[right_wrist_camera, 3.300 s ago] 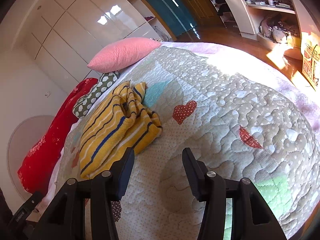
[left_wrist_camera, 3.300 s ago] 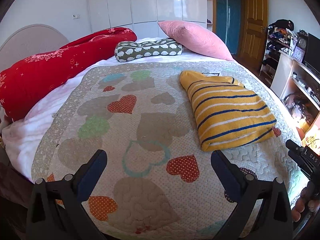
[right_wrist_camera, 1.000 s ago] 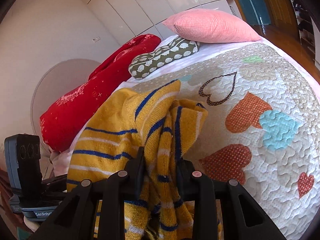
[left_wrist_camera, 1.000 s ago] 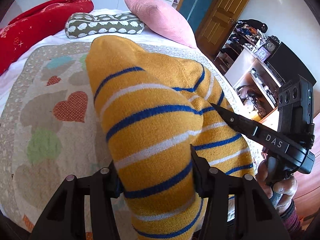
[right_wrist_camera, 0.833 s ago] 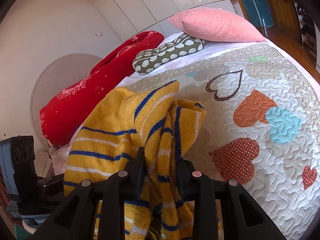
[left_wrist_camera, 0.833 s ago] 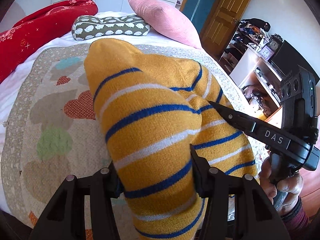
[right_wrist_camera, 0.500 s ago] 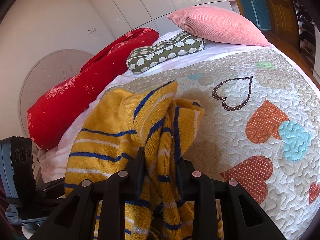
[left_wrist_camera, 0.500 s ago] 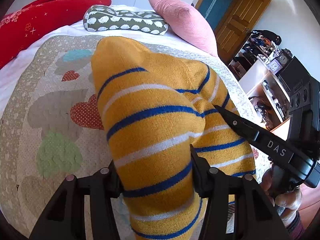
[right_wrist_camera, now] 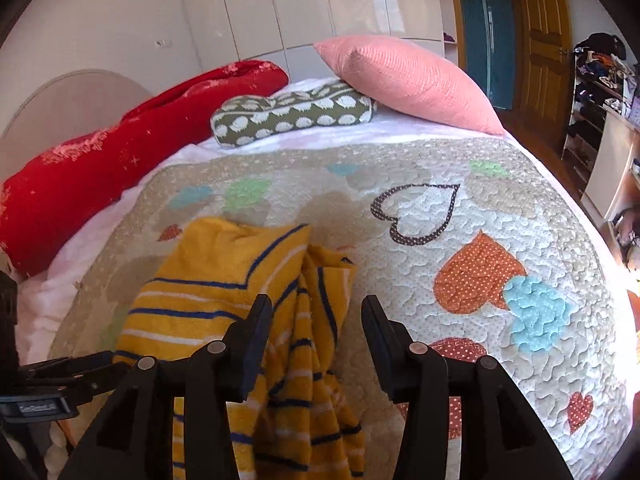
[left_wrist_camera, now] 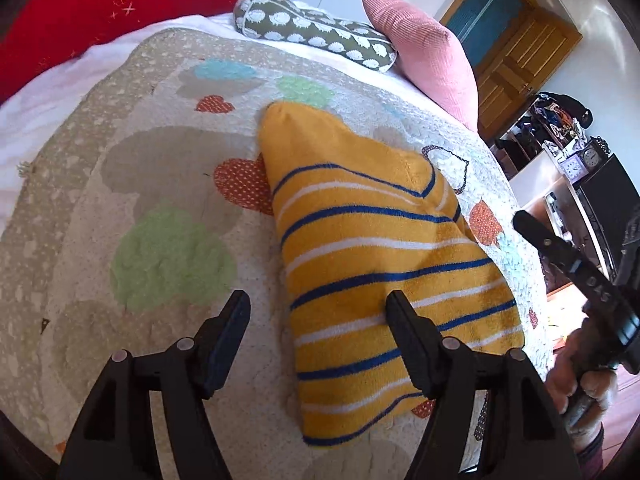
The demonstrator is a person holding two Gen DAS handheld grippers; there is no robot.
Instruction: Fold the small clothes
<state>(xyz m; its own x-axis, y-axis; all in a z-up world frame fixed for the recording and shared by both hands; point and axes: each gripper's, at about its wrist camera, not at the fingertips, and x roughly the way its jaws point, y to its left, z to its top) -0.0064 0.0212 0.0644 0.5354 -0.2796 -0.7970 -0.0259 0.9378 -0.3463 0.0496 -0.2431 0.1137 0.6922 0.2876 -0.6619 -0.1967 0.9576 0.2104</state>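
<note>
Left gripper (left_wrist_camera: 316, 310): its two black fingers are wide apart and hold nothing. The left finger hangs over the bare quilt. The right finger is over the near part of the sweater.

Right gripper (right_wrist_camera: 316, 320): its two fingers are apart too and grip nothing. A bunched fold of the sweater lies between and under them.

Sweater (left_wrist_camera: 372, 264): it is yellow with blue and white stripes. It lies folded on the quilt, nearer the quilt's right edge than its left. Its narrow end points to the pillows. Its wide end is near the front edge of the bed. The side by the right gripper is crumpled into loose folds (right_wrist_camera: 316, 320).

Quilt (left_wrist_camera: 160, 168): it is beige with hearts in red, green and blue. It covers the top of the bed. The sweater rests right on it.

Right hand (left_wrist_camera: 580, 376): in the left view it grips a black handle past the right edge of the bed.

Pink pillow (right_wrist_camera: 404, 80): it leans at the back right corner of the bed.

Green pillow (right_wrist_camera: 292, 116): it has white spots. It lies at the back edge, touching the pink pillow.

Red blanket (right_wrist_camera: 120, 152): it is rolled along the back left edge of the bed.

Wooden door (right_wrist_camera: 544, 36): it stands far off, behind the pink pillow.
</note>
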